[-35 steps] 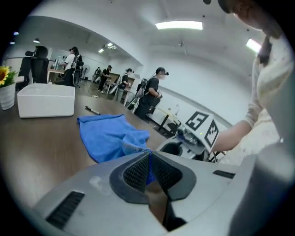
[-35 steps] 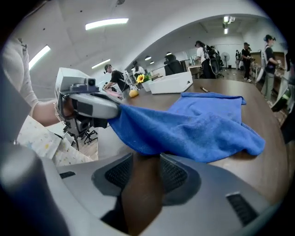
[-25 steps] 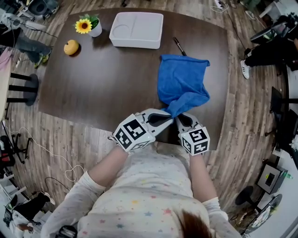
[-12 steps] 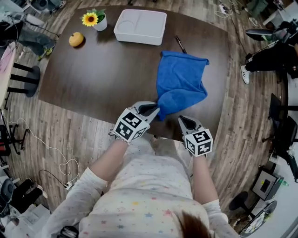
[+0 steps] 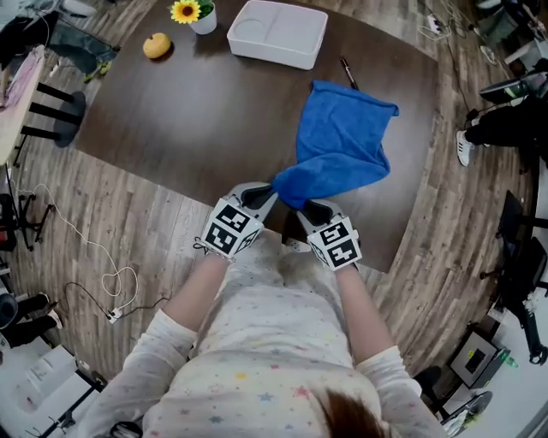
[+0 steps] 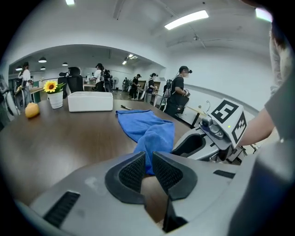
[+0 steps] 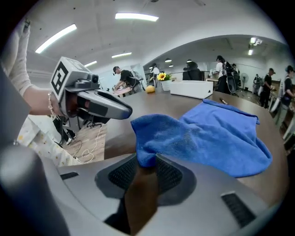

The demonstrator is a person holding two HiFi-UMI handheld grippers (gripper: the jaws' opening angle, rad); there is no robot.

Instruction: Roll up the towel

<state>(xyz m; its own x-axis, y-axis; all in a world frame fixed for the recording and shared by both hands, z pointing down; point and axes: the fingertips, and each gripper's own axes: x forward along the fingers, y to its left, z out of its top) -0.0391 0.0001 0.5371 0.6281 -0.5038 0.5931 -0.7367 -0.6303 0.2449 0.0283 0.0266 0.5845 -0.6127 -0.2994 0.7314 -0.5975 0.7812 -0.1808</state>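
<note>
Right now both grippers are clamped on the blue towel (image 5: pixel 342 145) at the near edge of the dark table (image 5: pixel 188 111). The left gripper (image 5: pixel 267 195) has its jaws almost together, pinching the towel's bunched near end. The right gripper (image 5: pixel 308 208), just beside it, nips the same bunched end between its pads. The rest of the cloth lies spread over the table's right side.

Blue towel (image 5: pixel 344 144) bunched between left gripper (image 5: pixel 265 197) and right gripper (image 5: pixel 314 209)

Sunflower pot (image 5: pixel 203 19) cut by head view's top edge, towel (image 5: pixel 342 145) corner hidden between left gripper (image 5: pixel 264 197) and right gripper (image 5: pixel 313 210)
</note>
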